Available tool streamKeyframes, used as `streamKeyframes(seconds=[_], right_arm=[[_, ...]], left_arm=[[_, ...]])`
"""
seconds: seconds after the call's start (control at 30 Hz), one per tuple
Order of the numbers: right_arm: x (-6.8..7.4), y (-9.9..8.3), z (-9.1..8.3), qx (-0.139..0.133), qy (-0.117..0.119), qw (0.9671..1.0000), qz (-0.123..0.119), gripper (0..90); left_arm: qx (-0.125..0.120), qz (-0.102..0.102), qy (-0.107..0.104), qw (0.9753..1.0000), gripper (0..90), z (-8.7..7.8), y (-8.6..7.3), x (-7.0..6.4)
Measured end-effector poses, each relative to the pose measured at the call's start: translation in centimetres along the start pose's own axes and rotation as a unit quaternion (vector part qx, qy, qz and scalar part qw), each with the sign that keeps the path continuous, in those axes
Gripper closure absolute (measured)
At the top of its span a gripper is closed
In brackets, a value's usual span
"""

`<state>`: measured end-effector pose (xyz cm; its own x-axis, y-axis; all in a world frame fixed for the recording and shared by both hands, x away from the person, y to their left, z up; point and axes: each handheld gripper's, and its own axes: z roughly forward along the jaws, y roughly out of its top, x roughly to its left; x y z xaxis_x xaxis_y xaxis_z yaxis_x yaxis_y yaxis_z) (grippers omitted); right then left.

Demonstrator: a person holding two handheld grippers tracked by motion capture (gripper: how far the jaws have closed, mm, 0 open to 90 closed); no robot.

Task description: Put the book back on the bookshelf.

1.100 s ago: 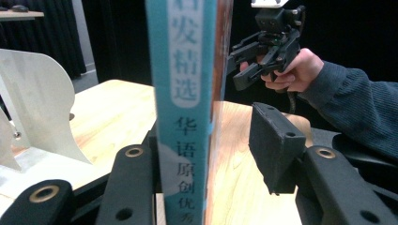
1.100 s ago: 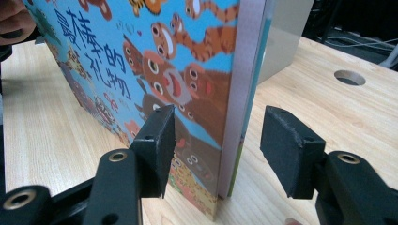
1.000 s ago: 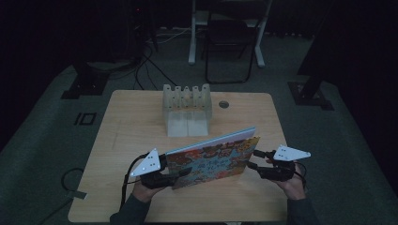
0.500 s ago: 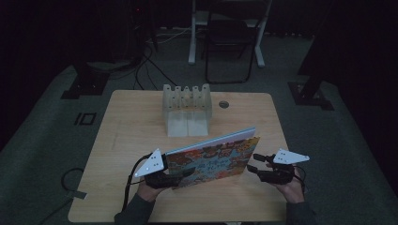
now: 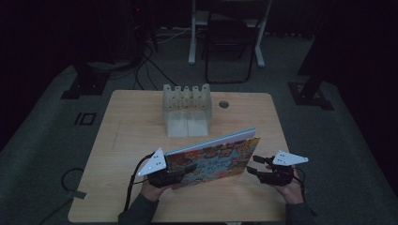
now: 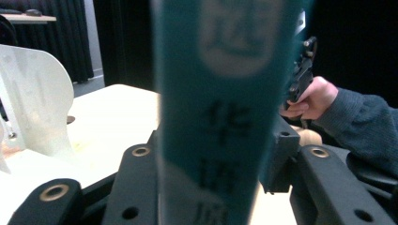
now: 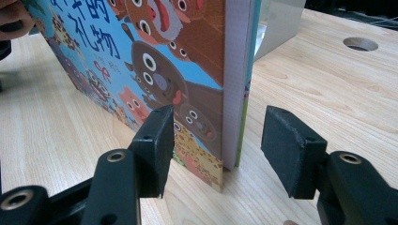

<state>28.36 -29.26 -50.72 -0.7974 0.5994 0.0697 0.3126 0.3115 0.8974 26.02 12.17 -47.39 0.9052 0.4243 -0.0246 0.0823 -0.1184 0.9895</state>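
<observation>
Book [image 5: 213, 154] stands on edge just in front of the rack [image 5: 186, 108], clamped at its spine end by left gripper [image 5: 180, 169]. Right gripper [image 5: 252, 165] agape, jaws straddling free end, no contact. Racking prob. still to do.

- From my high view the room is very dim: the floor and background fall off to near black, and the tabletop [image 5: 141, 131] is the one patch that picks up muted light.
- Detail there is soft and grainy; I can barely separate the dark tool bodies from the surface below them.
- My left gripper view is brighter, but the teal book spine [image 6: 225, 108] sits so close to the lens that its printed characters smear into blur.
- The pale tabletop behind it looks washed out, almost overexposed.
- My right gripper view is evenly lit and the sharpest: the book cover [image 7: 155, 70] and wood grain read clearly, with only a weak shadow at the book's foot.
</observation>
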Motion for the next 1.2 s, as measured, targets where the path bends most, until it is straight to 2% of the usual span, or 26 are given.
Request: streamKeyframes(seconds=[0.2, 0.43, 0.73, 0.87, 1.2], right_arm=[[0.0, -0.3, 0.0, 0.000, 0.000, 1.0000, 0.002, 43.8], [-0.1, -0.8, 0.0, 0.005, 0.000, 1.0000, 0.007, 43.8], [-0.2, -1.0, 0.1, 0.004, -0.001, 1.0000, 0.008, 43.9], [-0.1, -1.0, 0.2, 0.006, 0.000, 0.9999, 0.008, 44.0], [-0.3, -1.7, 0.0, 0.008, -0.005, 0.9999, 0.015, 43.9]], left_arm=[[-0.006, 0.001, -0.004, 1.0000, 66.6, 0.1, 0.0, 0.1], [-0.007, 0.002, -0.012, 0.9999, 69.8, 0.3, -0.1, 0.2], [0.001, 0.031, -0.009, 0.9995, 78.9, 0.4, 0.0, -0.5], [-0.005, 0.027, -0.006, 0.9996, 78.3, 0.5, -0.1, -0.5], [-0.012, 0.009, -0.015, 0.9998, 70.9, 0.9, -0.7, -0.3]])
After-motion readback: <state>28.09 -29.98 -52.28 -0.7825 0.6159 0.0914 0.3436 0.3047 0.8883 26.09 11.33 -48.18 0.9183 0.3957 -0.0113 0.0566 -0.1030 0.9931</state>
